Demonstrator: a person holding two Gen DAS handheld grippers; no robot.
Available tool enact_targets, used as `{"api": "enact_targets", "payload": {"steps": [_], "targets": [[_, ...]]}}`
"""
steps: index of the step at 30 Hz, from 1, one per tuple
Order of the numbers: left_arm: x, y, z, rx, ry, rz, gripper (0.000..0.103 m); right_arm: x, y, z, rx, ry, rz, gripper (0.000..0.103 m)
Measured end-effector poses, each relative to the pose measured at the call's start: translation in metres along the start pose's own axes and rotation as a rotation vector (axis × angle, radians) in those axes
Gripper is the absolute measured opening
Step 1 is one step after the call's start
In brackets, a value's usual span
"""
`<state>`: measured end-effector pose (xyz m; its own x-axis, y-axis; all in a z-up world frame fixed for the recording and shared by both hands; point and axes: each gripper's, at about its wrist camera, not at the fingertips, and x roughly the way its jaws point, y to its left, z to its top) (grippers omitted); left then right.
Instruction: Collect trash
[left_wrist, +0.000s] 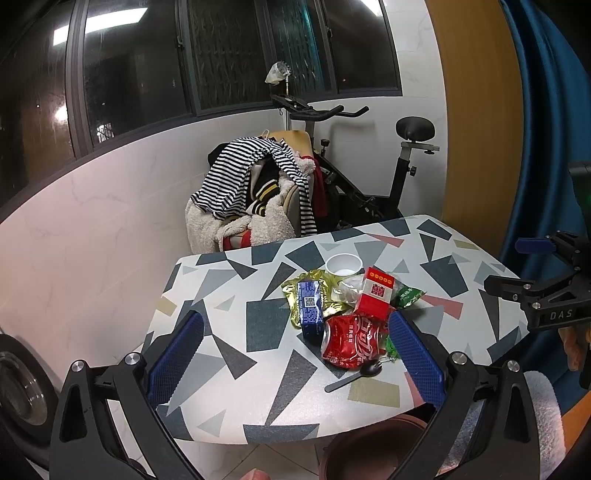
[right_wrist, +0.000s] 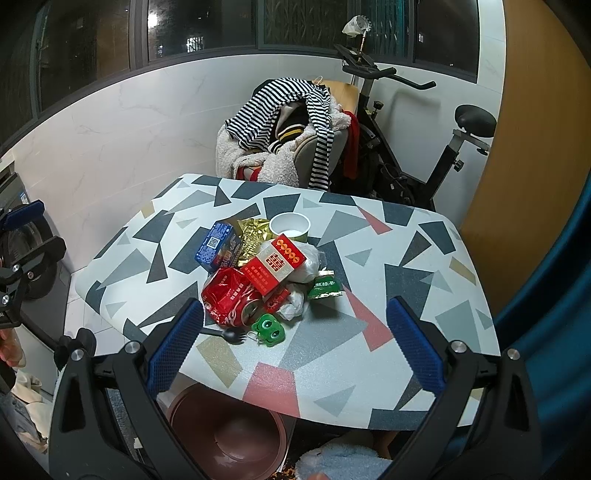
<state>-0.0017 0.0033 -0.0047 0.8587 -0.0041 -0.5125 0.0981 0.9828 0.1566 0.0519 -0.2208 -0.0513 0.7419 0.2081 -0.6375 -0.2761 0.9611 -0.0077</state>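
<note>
While both tools (left_wrist: 295, 365) (right_wrist: 295, 350) hang released, pinch the crushed red drink can (right_wrist: 229, 299) across its flattened sides, clear of the black plastic spork (right_wrist: 231, 335)

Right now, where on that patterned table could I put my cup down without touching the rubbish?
The table is bare on its right side, beyond the green packet, and along the left edge past the blue box. The middle is crowded: crushed can, red box, paper cup, all touching.
</note>
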Motion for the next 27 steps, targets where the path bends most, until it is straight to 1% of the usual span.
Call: {"api": "enact_targets", "payload": {"steps": [10,14,19,22,23,24,25,27], "targets": [[-0.001,0.005,0.000,0.005,0.000,0.003,0.098,-0.001,0.002,0.001,-0.007,0.000,-0.003,0.098],[0.000,0.008,0.000,-0.011,0.004,-0.003,0.098,0.000,0.004,0.001,-0.011,0.002,-0.004,0.097],[0.006,0.013,-0.003,-0.046,0.034,-0.023,0.098,0.002,0.007,0.002,-0.017,0.006,-0.009,0.098],[0.011,0.015,-0.005,-0.027,0.033,0.023,0.098,0.004,0.008,0.001,-0.025,0.013,-0.003,0.098],[0.013,0.016,-0.005,-0.023,0.035,0.009,0.098,0.007,0.009,0.000,-0.031,0.020,-0.003,0.098],[0.017,0.019,-0.007,-0.033,0.043,-0.029,0.098,0.010,0.009,-0.001,-0.034,0.024,-0.005,0.098],[0.020,0.023,-0.009,-0.056,0.056,-0.063,0.098,0.013,0.009,-0.004,-0.032,0.032,-0.006,0.098],[0.030,0.034,-0.014,-0.126,0.093,-0.091,0.098,0.020,0.006,-0.009,-0.023,0.044,-0.001,0.098]]}}
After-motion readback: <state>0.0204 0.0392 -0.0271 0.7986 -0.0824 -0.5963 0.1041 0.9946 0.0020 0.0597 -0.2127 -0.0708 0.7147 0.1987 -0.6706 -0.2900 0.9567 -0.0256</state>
